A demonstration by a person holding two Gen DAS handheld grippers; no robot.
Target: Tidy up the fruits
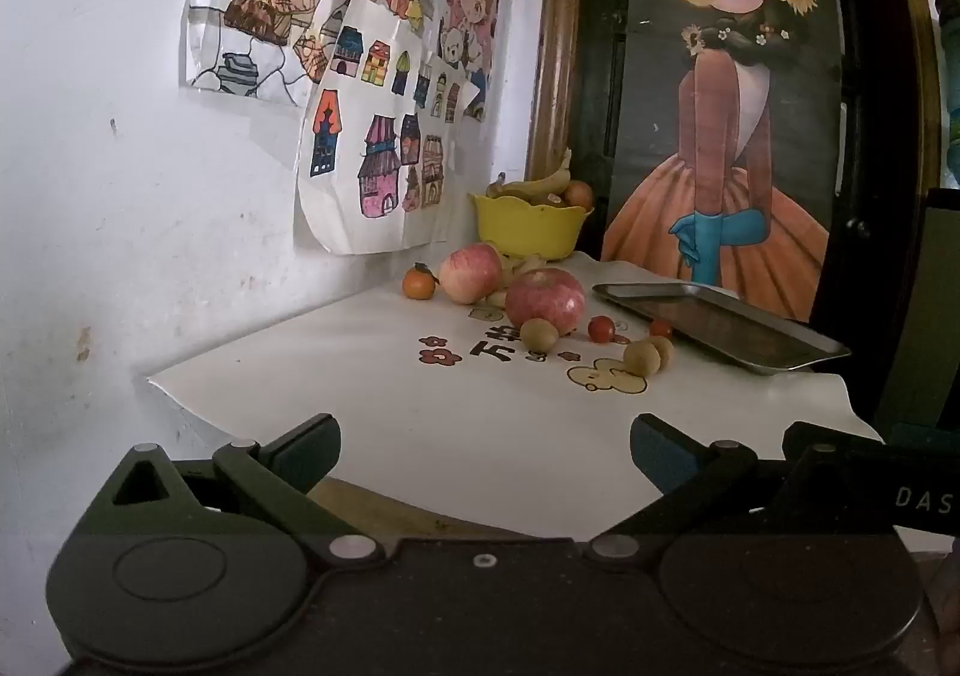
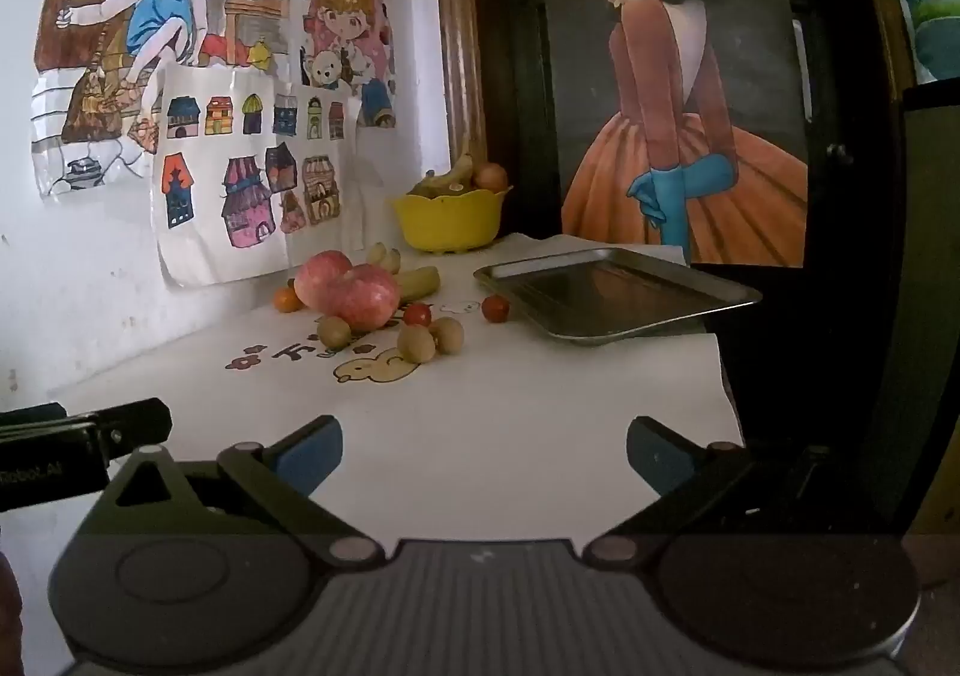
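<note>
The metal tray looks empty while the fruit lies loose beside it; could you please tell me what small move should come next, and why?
Probably ease the right tool forward toward the nearest longan. Both tools are open and hold nothing, the right one faces the loose fruit, and the metal tray just right of it is bare. The left tool could follow with the front apple.

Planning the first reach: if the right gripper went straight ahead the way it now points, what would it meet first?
Probably bare white table cover, then the nearest longans; the right gripper is open with nothing between. Depth is unclear.
</note>
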